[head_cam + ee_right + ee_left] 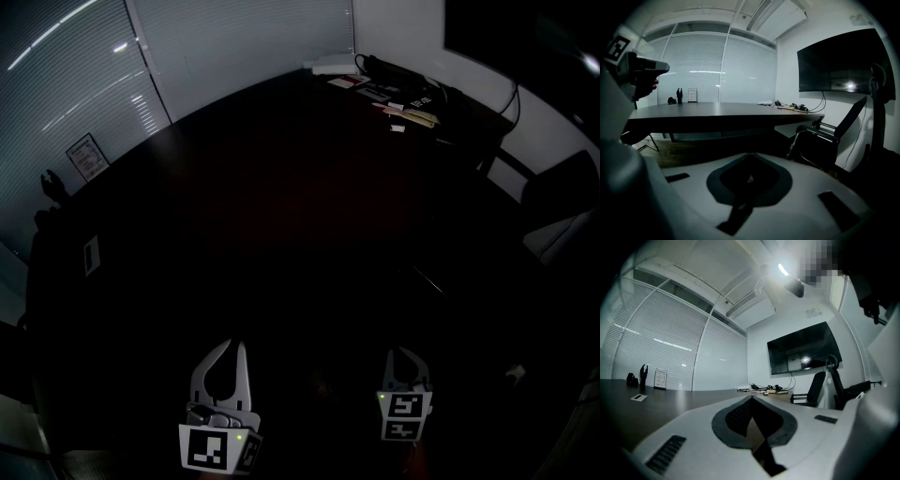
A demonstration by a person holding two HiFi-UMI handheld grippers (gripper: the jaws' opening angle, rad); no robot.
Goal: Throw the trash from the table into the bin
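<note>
The room is dark. A long dark table (281,206) runs away from me. At its far end lies a clutter of papers, small boxes and cables (398,98), also seen as a low pile of clutter (764,390) in the left gripper view and as far-off clutter (790,107) in the right gripper view. My left gripper (235,345) hangs at the near edge, held level, fingertips together and nothing between them. My right gripper (404,352) is beside it, tilted down below the table's edge, also shut and empty. No bin shows in any view.
A black office chair (829,136) stands right of the table under a wall screen (839,63). A framed notice (87,157), small dark figures (52,183) and a white card (91,255) sit on the table's left side. Blinds cover the glass walls.
</note>
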